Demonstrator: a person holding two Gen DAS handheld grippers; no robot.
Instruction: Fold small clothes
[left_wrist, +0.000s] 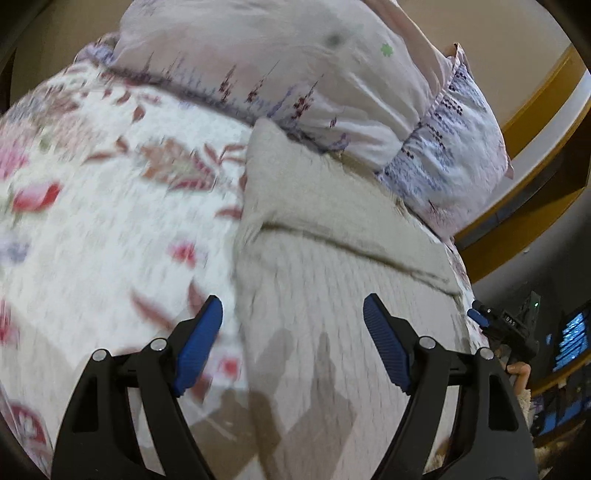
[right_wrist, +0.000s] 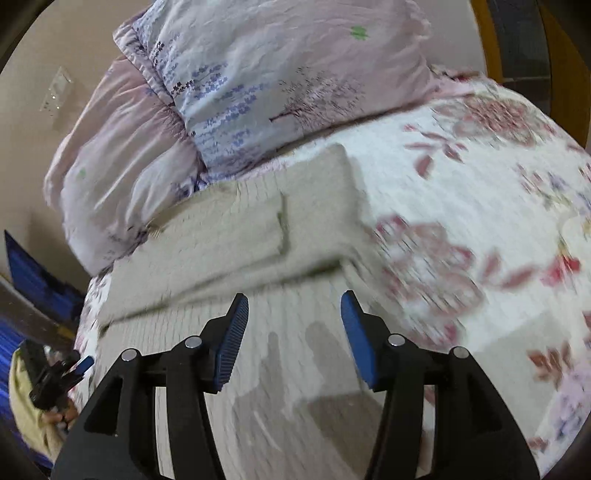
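A beige knitted garment (left_wrist: 332, 266) lies on the floral bedspread, with a part folded over near the pillows. It also shows in the right wrist view (right_wrist: 258, 236). My left gripper (left_wrist: 293, 314) is open and empty, just above the garment's near part. My right gripper (right_wrist: 294, 310) is open and empty, also over the garment's near part. The right gripper shows small at the left wrist view's right edge (left_wrist: 480, 317), and the left gripper shows at the right wrist view's lower left (right_wrist: 83, 363).
The floral bedspread (left_wrist: 92, 221) covers the bed (right_wrist: 480, 206). Two pink and blue pillows (left_wrist: 295, 62) lie beyond the garment (right_wrist: 277, 74). A wooden frame (left_wrist: 546, 122) runs past the bed edge. Both views are motion-blurred.
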